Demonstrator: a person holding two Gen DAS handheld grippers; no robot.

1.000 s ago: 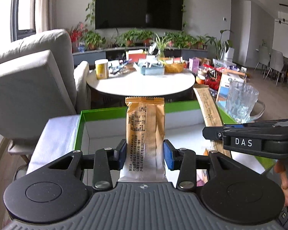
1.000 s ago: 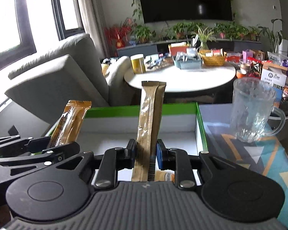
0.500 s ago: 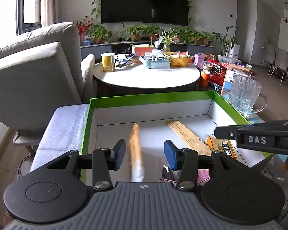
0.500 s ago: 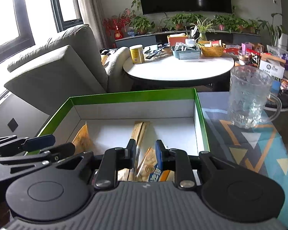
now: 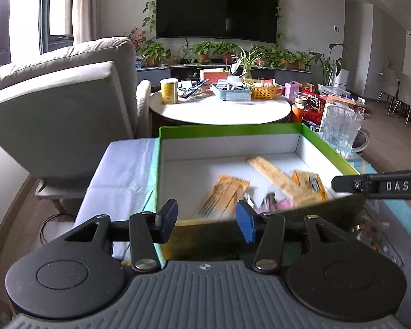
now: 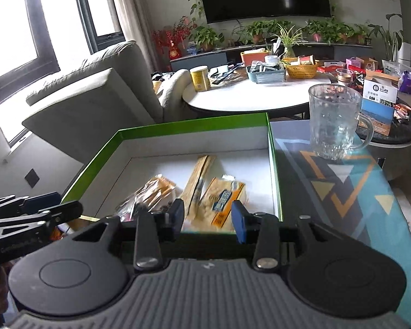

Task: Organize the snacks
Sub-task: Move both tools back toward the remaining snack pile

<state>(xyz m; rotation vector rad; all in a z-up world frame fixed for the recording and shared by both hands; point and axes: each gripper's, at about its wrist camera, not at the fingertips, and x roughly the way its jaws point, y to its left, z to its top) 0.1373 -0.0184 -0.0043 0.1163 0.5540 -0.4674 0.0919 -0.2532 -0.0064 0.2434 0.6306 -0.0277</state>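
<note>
Now both my fingers are opening and empty; the tan snack packets (image 5: 224, 194) I held lie in the green-rimmed cardboard box (image 5: 227, 131) at centre frame, stored.

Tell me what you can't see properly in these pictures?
- Snack packets in the green box: motion-blurred, print unreadable in both wrist views.
- Box's near end: hidden behind the left gripper and right gripper.
- Round table clutter: too small.
</note>
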